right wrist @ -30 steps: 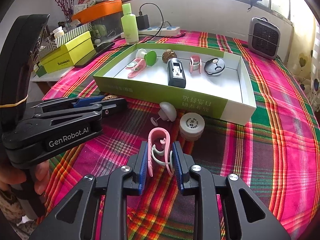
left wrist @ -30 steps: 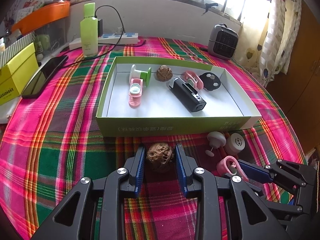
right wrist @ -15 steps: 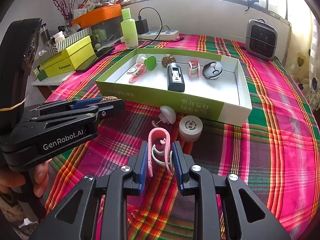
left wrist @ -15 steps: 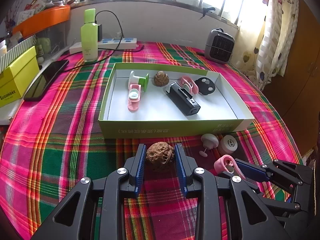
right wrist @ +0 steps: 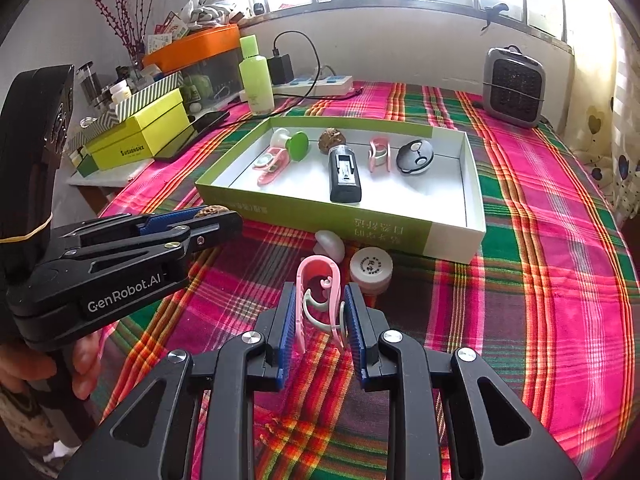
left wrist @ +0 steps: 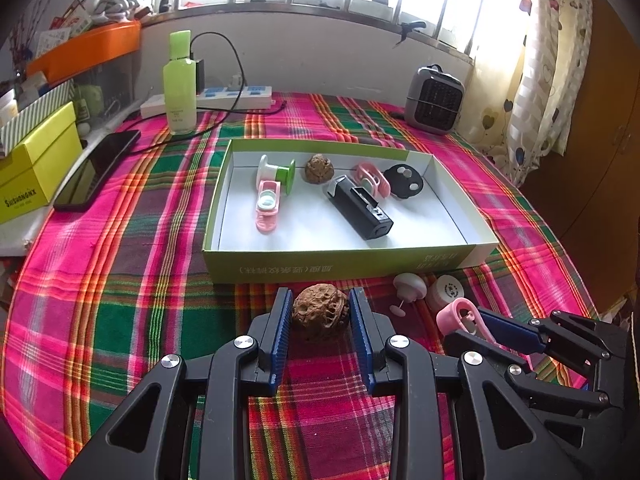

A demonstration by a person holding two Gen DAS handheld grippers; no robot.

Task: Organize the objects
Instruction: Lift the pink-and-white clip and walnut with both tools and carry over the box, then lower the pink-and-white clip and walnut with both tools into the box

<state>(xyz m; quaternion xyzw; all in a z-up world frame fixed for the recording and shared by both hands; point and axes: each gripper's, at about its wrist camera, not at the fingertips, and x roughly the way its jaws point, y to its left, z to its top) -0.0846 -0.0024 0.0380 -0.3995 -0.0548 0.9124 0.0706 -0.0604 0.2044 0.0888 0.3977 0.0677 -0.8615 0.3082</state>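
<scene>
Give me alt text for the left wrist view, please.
The left hand-held gripper is shut on a wrinkled brown walnut above a pink and green plaid tablecloth, just short of a shallow green cardboard tray holding small gadgets. At right, the right hand-held gripper clamps a pink plastic clip.

Both the left gripper [left wrist: 320, 320] and the right gripper [right wrist: 320, 316] are matte black open-frame linkages with silver screw heads and ribbed blue pads on their fingers [right wrist: 287, 320], the left one bearing white "GenRobot.AI" lettering and a yellow rubber band.
</scene>
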